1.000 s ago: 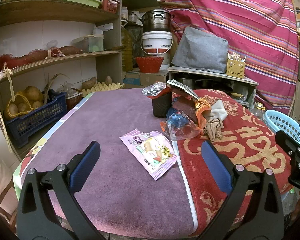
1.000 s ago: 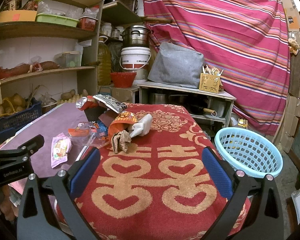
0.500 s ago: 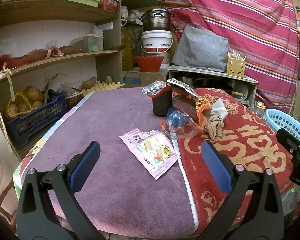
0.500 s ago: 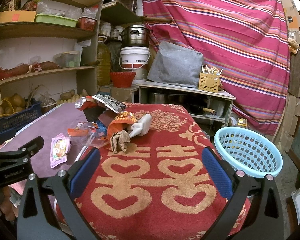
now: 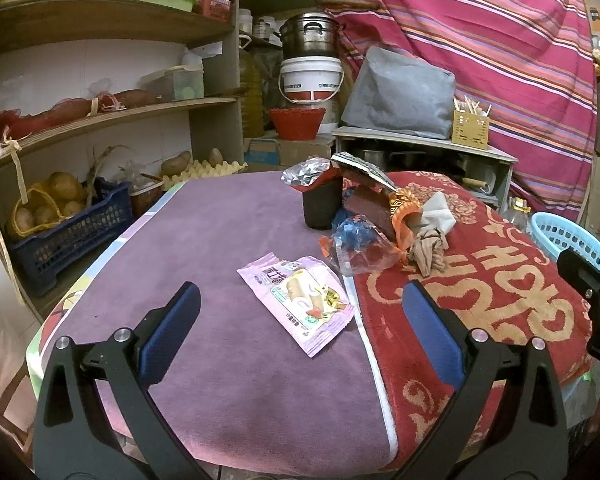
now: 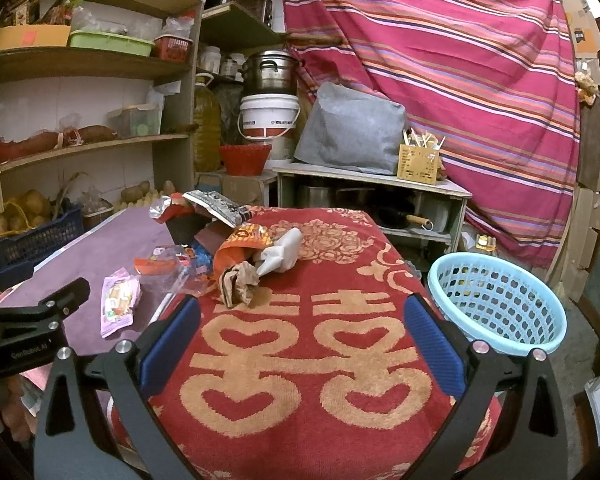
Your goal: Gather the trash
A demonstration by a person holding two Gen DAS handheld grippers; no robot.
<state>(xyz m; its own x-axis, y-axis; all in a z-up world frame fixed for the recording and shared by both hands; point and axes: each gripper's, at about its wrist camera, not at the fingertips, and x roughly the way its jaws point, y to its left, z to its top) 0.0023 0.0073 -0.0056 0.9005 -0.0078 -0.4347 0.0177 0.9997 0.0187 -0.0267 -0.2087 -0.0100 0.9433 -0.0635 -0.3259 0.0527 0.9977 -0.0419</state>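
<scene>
A pink snack wrapper (image 5: 298, 300) lies flat on the purple cloth, just ahead of my open, empty left gripper (image 5: 300, 312). Behind it sits a pile of trash: a clear plastic wrapper (image 5: 360, 246), an orange packet (image 5: 404, 208), crumpled brown paper (image 5: 428, 250) and a white tissue (image 5: 440, 212). The same pile shows in the right wrist view (image 6: 244, 264), well ahead of my open, empty right gripper (image 6: 300, 320), which hovers over the red towel (image 6: 300, 360). A light blue basket (image 6: 496, 304) stands off the table's right edge.
A black cup (image 5: 322, 204) stuffed with foil wrappers stands behind the pile. Shelves with potatoes and a blue crate (image 5: 60, 228) line the left. A low cabinet (image 6: 372, 196) with pots and a striped curtain stand behind the table.
Both grippers stay open and nearly still. The right view has drifted very slightly.
</scene>
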